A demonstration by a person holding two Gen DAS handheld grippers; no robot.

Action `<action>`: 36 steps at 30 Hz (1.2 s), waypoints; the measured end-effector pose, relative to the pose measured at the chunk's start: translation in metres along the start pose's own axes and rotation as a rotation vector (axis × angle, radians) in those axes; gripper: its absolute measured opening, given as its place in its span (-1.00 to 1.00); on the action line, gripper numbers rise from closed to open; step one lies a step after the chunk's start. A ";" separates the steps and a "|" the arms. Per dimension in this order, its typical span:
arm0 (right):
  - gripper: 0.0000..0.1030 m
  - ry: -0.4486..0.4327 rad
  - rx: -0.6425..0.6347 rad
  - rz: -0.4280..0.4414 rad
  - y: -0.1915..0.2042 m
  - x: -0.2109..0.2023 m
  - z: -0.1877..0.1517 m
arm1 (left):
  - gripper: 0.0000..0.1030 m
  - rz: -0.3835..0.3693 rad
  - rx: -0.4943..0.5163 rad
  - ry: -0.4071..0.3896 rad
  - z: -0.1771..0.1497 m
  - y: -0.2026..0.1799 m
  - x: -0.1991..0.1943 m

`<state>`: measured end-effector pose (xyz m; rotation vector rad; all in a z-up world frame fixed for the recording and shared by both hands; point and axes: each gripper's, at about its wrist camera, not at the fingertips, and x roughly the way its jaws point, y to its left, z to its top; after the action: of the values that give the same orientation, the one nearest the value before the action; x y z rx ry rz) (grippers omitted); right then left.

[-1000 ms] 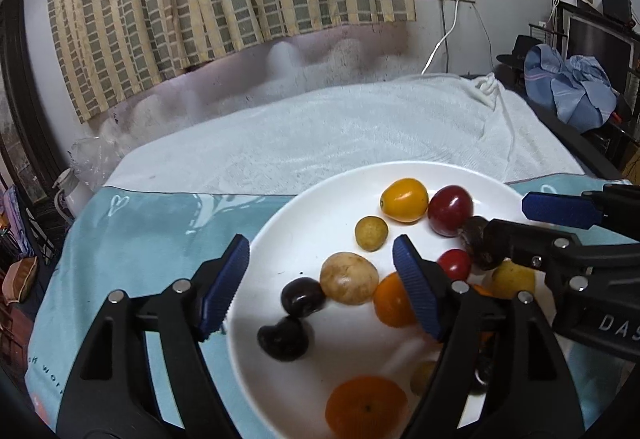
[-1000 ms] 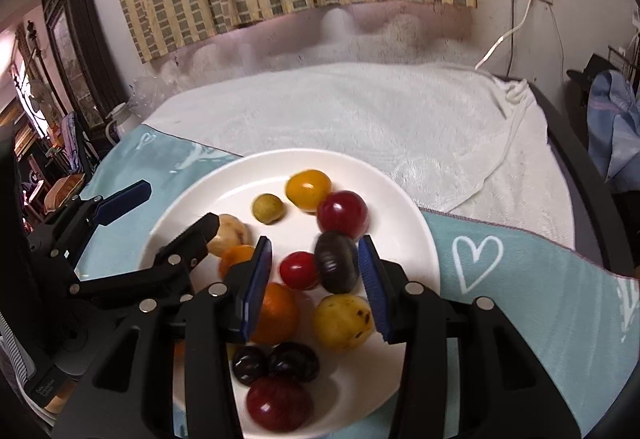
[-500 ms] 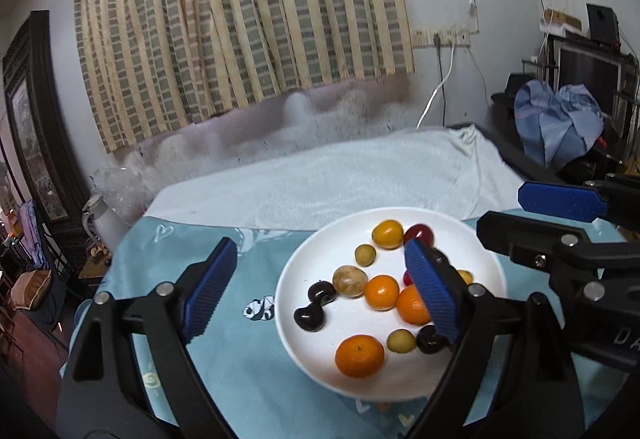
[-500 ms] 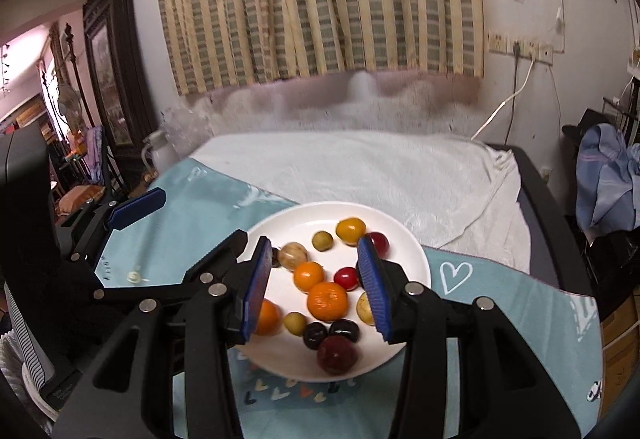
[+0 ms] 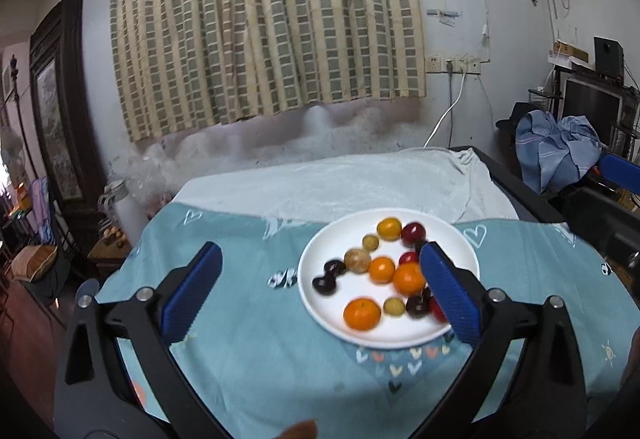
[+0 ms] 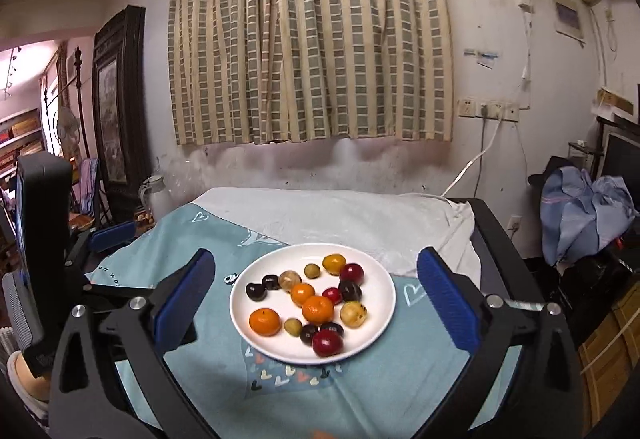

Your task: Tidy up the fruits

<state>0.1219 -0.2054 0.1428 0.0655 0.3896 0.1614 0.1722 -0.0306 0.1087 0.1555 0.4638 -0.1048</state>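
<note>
My left tongs (image 5: 320,291) and right tongs (image 6: 316,299) both gape wide, holding nothing. The white plate (image 6: 248,303) on the teal cloth (image 6: 208,239) carries mandarins (image 6: 264,322), dark plums (image 6: 256,291), red fruits (image 6: 327,343) and what look like longans (image 6: 290,280)

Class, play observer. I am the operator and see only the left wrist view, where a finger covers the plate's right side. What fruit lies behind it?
Observer: A yellow speckled fruit, near the right rim of the plate.
Operator: Is the red fruit at the near rim whole?
Observer: Yes, the red fruit is whole and round.
Operator: Is the right gripper holding anything?
Observer: No, the right gripper is wide open and empty.
</note>
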 end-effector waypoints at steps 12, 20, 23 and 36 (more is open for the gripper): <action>0.97 0.252 0.021 -0.016 -0.011 0.033 -0.102 | 0.96 -0.097 -0.115 0.233 -0.120 0.013 0.026; 0.97 0.279 -0.028 -0.084 -0.001 0.057 -0.096 | 0.96 -0.011 -0.007 0.193 -0.089 -0.005 0.027; 0.97 0.303 0.035 -0.079 -0.012 0.066 -0.101 | 0.96 -0.043 -0.009 0.200 -0.097 -0.008 0.035; 0.97 0.343 0.100 -0.095 -0.019 0.058 -0.131 | 0.96 -0.086 0.014 0.223 -0.117 -0.017 0.038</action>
<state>0.1269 -0.2102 -0.0017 0.1185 0.7415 0.0588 0.1524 -0.0298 -0.0143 0.1621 0.6929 -0.1764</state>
